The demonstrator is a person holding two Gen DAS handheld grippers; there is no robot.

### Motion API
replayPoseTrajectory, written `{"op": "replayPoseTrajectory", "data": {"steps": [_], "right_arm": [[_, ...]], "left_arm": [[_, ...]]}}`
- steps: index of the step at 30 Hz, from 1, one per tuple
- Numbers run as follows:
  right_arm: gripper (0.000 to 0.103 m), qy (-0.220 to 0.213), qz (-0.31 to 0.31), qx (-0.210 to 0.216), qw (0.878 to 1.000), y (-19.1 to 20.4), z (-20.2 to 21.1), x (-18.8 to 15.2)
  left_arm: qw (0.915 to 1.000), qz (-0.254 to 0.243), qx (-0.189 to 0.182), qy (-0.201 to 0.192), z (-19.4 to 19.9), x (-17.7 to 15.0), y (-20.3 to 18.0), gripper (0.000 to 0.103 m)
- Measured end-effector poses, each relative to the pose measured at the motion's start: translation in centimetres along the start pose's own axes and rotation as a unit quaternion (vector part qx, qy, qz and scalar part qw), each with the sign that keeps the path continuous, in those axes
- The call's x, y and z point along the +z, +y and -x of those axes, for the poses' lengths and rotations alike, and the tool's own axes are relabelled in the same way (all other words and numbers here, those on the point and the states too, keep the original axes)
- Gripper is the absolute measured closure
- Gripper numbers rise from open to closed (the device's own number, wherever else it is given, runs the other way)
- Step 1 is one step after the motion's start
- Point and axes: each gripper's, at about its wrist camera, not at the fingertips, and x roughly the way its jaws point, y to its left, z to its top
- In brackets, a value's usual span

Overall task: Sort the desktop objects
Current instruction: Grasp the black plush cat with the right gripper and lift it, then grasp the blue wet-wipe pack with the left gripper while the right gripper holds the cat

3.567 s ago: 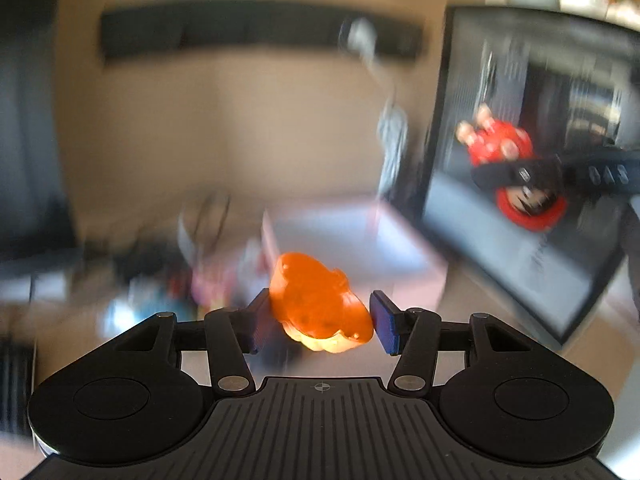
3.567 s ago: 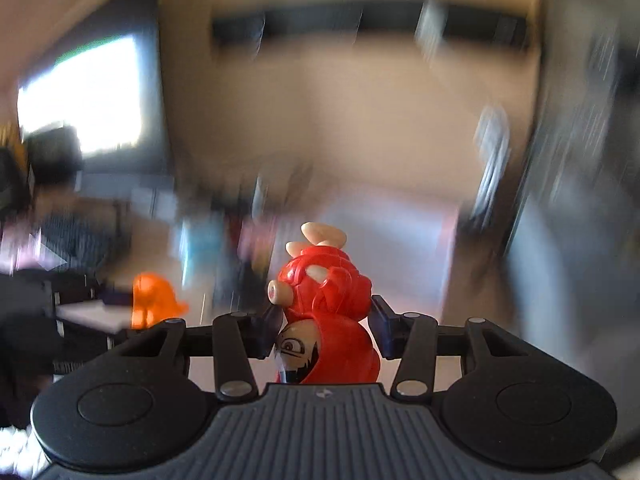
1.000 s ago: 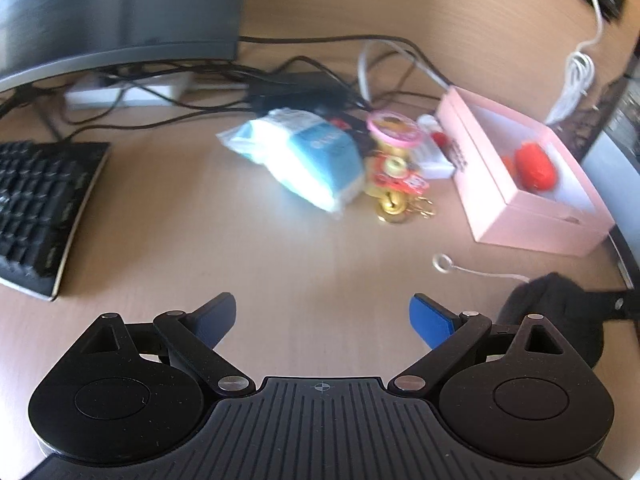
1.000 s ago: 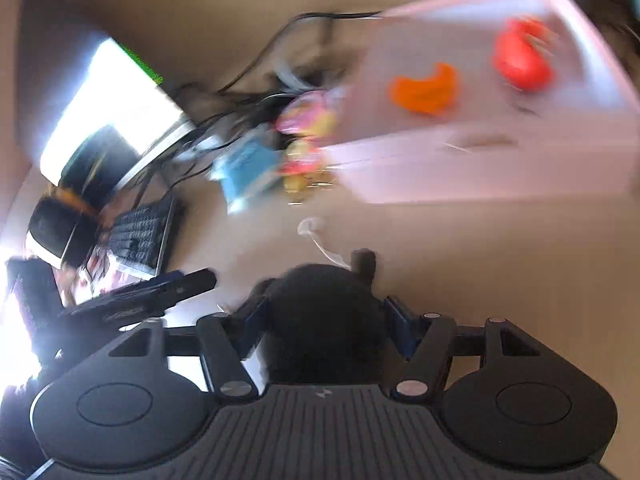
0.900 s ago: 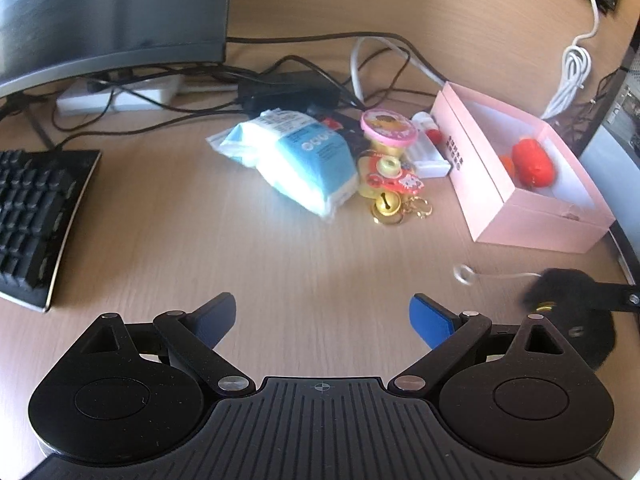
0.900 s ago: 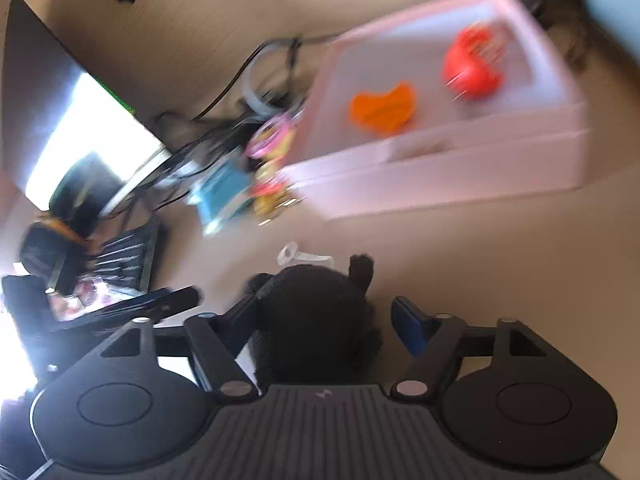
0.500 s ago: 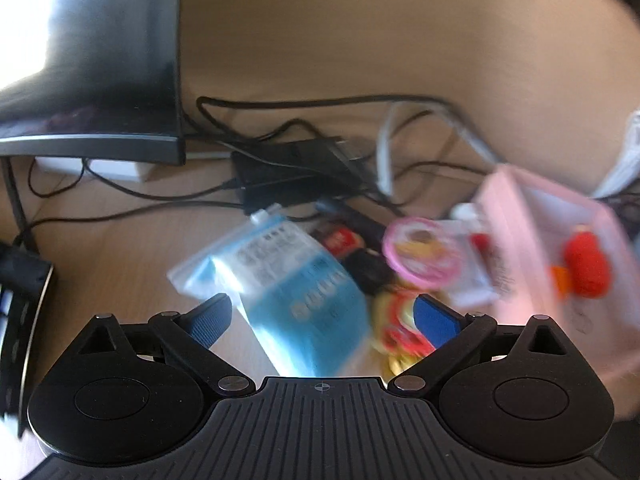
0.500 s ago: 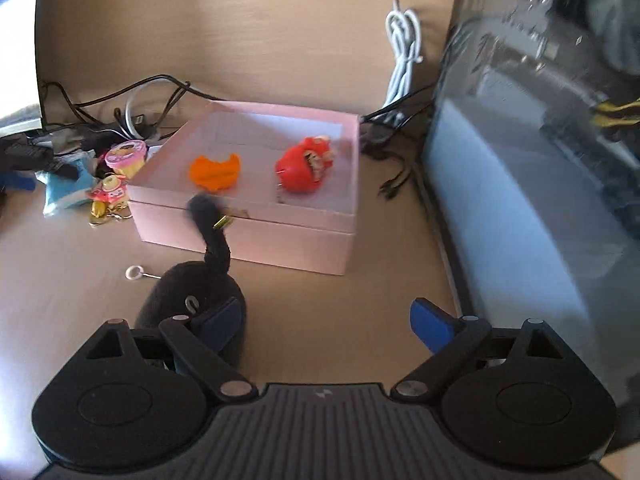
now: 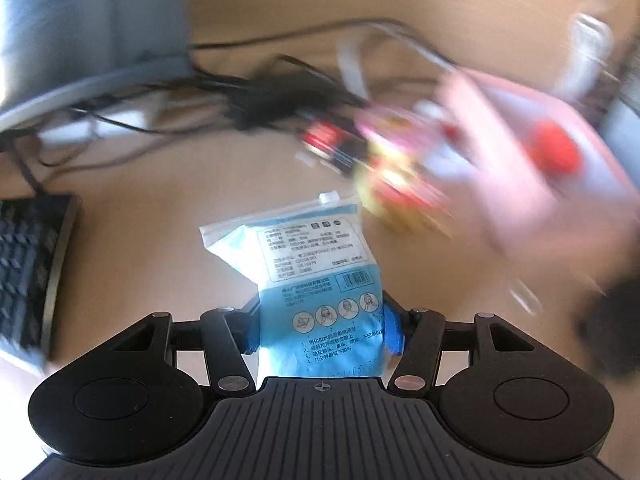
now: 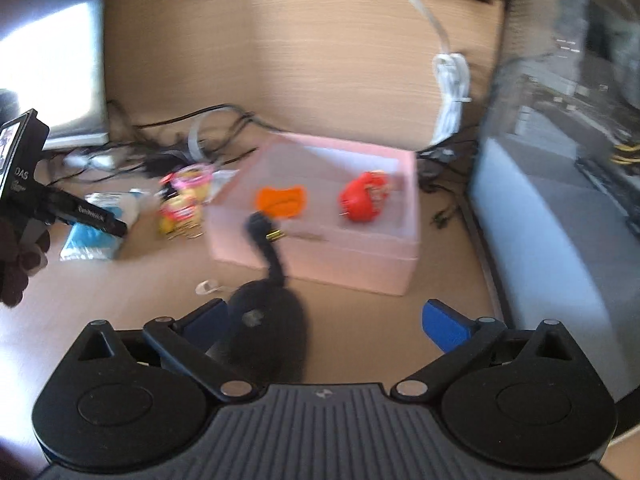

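Note:
In the left wrist view my left gripper [image 9: 322, 334] has a blue packet of face masks [image 9: 316, 264] between its closing jaws. Both blue pads press on its lower half. A pink open box [image 10: 332, 268] stands on the desk with an orange toy [image 10: 282, 200] and a red figure [image 10: 362, 198] inside. The jaws of my right gripper [image 10: 322, 314] are opening and stand wide, gripping nothing. A black plush toy [image 10: 268, 332] lies on the desk by the left finger, its tail leaning up against the box front.
A keyboard [image 9: 24, 272] lies at the left and a monitor [image 9: 88, 20] stands behind, with tangled cables [image 9: 256, 96]. Small colourful trinkets [image 10: 182, 200] sit left of the box. A glass-sided computer case [image 10: 560, 160] walls the right. A gloved hand [image 10: 16, 268] shows at the left.
My left gripper went forward over the blue packet and shut on it. My right gripper opened, let go of the black plush, rolled level and drew back from the pink box.

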Motion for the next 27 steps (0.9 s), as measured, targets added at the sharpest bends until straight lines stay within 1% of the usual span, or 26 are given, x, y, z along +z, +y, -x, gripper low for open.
{"op": "replayPoseTrajectory", "data": {"steps": [2,3,5,8,9,13,16,19,24,27], "right_arm": [[0.000,0.019,0.007,0.019,1.000,0.6,-0.3,-0.8],[0.000,0.027,0.010,0.025,0.999,0.8,-0.7,-1.3],[0.000,0.045,0.014,0.030,0.998,1.1,-1.3,-2.4],[0.000,0.062,0.009,0.037,0.997,1.2,-1.7,-3.9],[0.000,0.065,0.002,0.040,0.997,1.1,-1.8,-4.2],[0.000,0.075,-0.038,0.046,0.995,0.3,-2.3,-5.4],[0.000,0.078,-0.076,0.048,0.993,-0.8,-2.8,-6.1],[0.000,0.064,-0.100,0.052,0.992,-1.7,-2.7,-6.6],[0.000,0.066,-0.099,0.067,0.991,-2.2,-2.7,-6.6],[0.000,0.072,-0.068,0.071,0.993,-1.8,-2.7,-6.5]], "left_arm": [[0.9985,-0.035,-0.042,0.009,1.5,-2.4,-2.0,0.040],[0.9972,-0.051,-0.053,0.012,2.1,-3.5,-3.0,0.038],[0.9952,-0.073,-0.063,0.018,3.0,-5.6,-4.9,0.034],[0.9939,-0.078,-0.075,0.022,4.2,-7.3,-6.7,0.022],[0.9935,-0.079,-0.078,0.024,4.4,-7.6,-7.0,0.016],[0.9940,-0.086,-0.061,0.029,4.7,-8.5,-8.2,0.013],[0.9965,-0.066,-0.045,0.026,4.8,-8.4,-8.1,0.011],[0.9983,-0.045,-0.029,0.024,4.5,-7.9,-7.8,0.010],[0.9993,-0.029,-0.010,0.022,4.5,-7.5,-7.6,0.009],[0.9995,-0.024,0.000,0.022,4.6,-7.5,-7.6,0.009]]}}
